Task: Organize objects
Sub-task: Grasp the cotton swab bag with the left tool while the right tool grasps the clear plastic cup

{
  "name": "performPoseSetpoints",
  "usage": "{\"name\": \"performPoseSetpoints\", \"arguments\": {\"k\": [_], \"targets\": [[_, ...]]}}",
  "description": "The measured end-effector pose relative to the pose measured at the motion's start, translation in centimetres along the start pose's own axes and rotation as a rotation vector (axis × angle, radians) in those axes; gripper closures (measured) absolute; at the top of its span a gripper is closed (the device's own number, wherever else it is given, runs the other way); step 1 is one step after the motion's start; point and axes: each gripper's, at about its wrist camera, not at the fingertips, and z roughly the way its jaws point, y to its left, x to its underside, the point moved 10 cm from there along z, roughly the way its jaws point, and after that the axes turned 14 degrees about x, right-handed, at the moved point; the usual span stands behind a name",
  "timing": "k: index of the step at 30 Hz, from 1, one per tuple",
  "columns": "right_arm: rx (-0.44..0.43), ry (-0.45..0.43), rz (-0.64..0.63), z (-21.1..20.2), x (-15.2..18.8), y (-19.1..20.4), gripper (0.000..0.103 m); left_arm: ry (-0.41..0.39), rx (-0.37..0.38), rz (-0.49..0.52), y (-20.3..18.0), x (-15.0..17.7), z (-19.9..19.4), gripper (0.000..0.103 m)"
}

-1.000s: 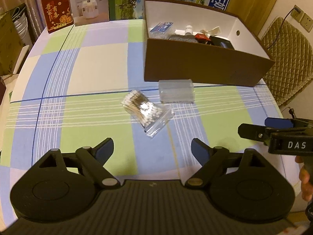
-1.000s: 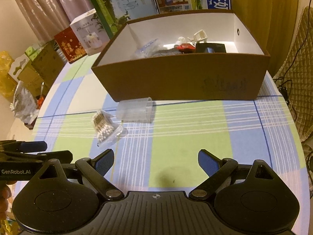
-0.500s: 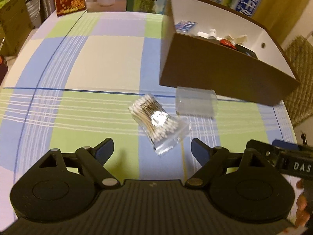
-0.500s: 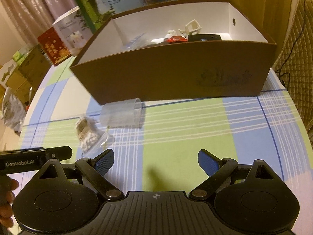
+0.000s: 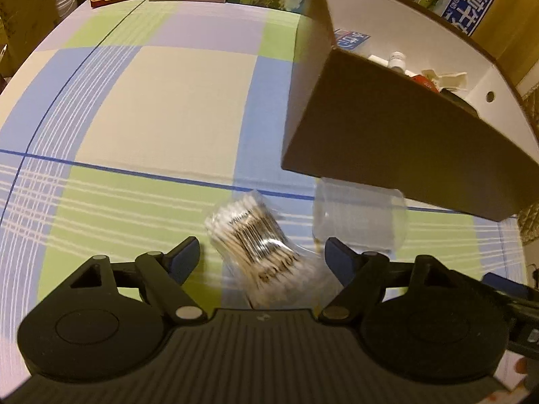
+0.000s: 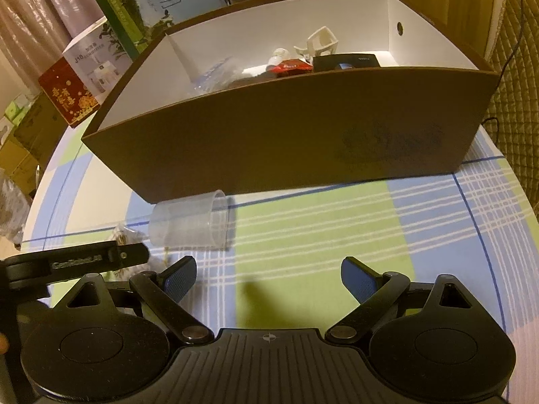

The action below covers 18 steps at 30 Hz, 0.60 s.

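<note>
Left wrist view: left gripper [image 5: 261,257] is hovering with fingers spread wide, empty, over the swab bag [image 5: 259,252] lying on the cloth [image 5: 168,101] beside a tipped clear cup [image 5: 358,220] touching the box [image 5: 387,134]; right gripper [image 6: 268,274] is hanging wide open, holding nothing.

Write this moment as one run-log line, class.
left gripper: open, over swab bag | right gripper: open, empty | cup: on its side by box | bag not yet gripped

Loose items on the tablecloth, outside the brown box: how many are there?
2: a bag of cotton swabs between the open left gripper fingers, and a clear cup on its side against the brown box. Others may be hidden.
</note>
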Motion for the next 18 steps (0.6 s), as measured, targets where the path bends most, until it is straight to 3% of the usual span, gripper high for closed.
{"name": "performPoseSetpoints", "arguments": {"k": [4, 7, 9, 10, 12, 18], "targets": [[-0.019, -0.004, -0.007, 0.3, -0.3, 1.0, 0.013, -0.001, -0.023, 0.04, 0.9, 0.0, 0.4, 0.036], [-0.035, -0.009, -0.043, 0.5, -0.5, 2.4, 0.013, -0.009, -0.021, 0.07, 1.6, -0.3, 0.0, 0.053], [-0.039, -0.015, -0.073, 0.6, -0.6, 3.3, 0.013, -0.01, -0.021, 0.086, 2.1, -0.5, -0.1, 0.07], [-0.041, -0.017, -0.089, 0.8, -0.5, 3.9, 0.013, -0.01, -0.022, 0.095, 2.4, -0.6, -0.2, 0.074], [-0.052, -0.024, -0.11, 1.2, -0.4, 4.9, 0.013, -0.011, -0.027, 0.108, 2.9, -0.8, -0.5, 0.078], [-0.047, -0.035, -0.162, 3.4, 0.0, 8.0, 0.013, -0.018, -0.057, 0.104, 4.6, -1.4, -1.0, 0.078]]}}
